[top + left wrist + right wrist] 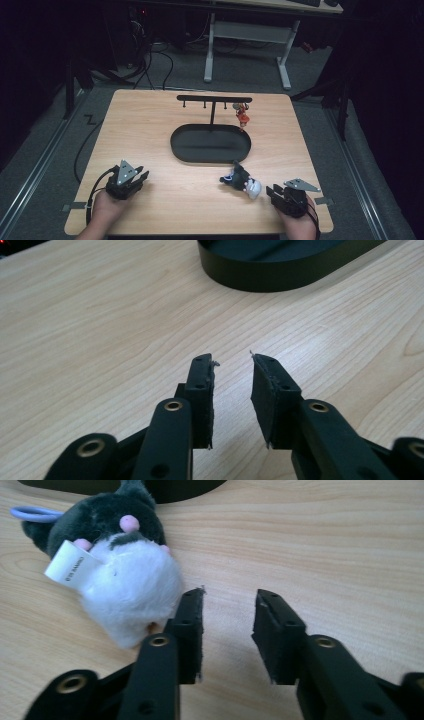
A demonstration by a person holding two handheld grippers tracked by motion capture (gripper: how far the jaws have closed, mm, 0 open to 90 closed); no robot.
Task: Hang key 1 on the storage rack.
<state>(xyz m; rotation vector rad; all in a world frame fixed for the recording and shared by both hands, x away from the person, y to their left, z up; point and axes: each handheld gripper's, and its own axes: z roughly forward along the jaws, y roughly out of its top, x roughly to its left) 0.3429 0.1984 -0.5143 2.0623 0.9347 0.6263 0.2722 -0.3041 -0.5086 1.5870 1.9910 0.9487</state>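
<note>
From the high view, a small plush toy with a dark grey head and a white fluffy body [242, 182] lies on its side on the light wooden table [150, 120], near the right front corner, between the black oval tray [210, 144] and the right gripper [274, 193]; no writing can be read from here. The right gripper rests just right of the toy, not holding it, and the left gripper [142, 175] sits well apart at the near left, jaws parted with nothing in them. Behind the tray stands a black T-shaped hanging rack [214, 100], and a small orange-red figure [243, 116] dangles from its right end. In the left gripper view, the left gripper [234, 362] shows its two black jaws moderately apart — a clear gap, bare wood between them — with the tray's dark wall at the far edge. In the right gripper view, the toy [115, 565] lies to the far left of the right gripper [230, 596]: pink ears or paws, a pale blue loop [35, 514] at its head and a white sewn-in tag [70, 563] with small dark print too blurred to read. The jaws stand moderately open and empty — the white fur lies just beside the left jaw, and contact cannot be told.
</note>
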